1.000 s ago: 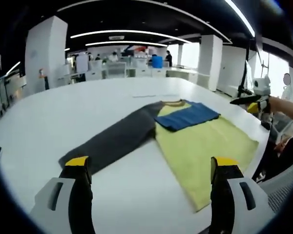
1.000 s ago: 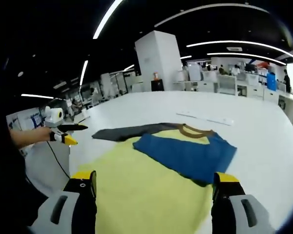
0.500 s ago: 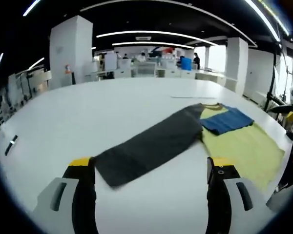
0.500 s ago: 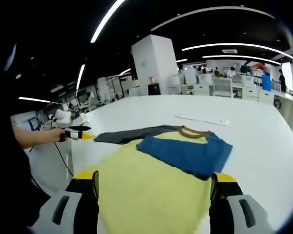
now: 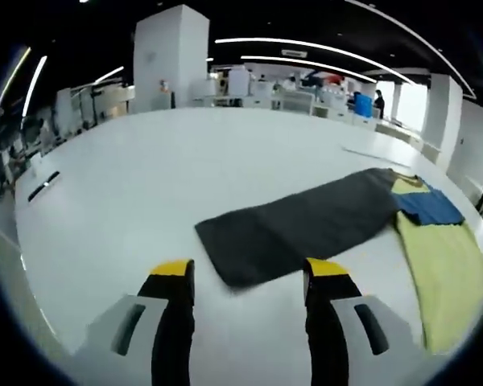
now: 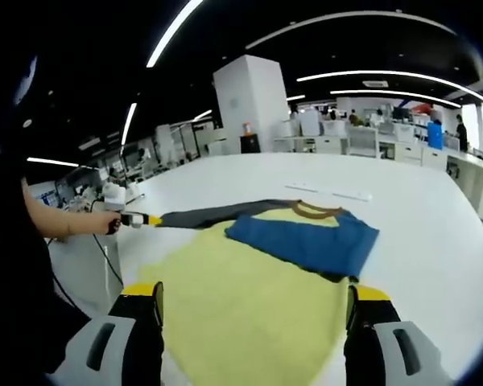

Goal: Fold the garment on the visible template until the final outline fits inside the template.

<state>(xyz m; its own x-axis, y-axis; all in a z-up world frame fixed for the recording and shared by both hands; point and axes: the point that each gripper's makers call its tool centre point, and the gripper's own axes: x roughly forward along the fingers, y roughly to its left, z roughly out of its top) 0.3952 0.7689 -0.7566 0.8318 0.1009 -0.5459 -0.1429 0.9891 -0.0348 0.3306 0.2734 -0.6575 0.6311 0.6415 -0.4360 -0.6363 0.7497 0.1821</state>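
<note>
On the white table (image 5: 129, 177) lies one garment (image 6: 258, 297), both hand-held grippers (image 5: 245, 277) (image 6: 253, 301) spread, grasping nothing.

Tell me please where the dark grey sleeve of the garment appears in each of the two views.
Left gripper view: the dark grey sleeve stretches across the centre, its end just above the left gripper.
Right gripper view: the sleeve is a thin dark strip at centre left, its end beside the left gripper.
Shared landmark: the blue sleeve folded over the yellow body.

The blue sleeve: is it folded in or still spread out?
Folded in. The blue sleeve lies across the yellow body; the grey sleeve stretches flat over the table.
</note>
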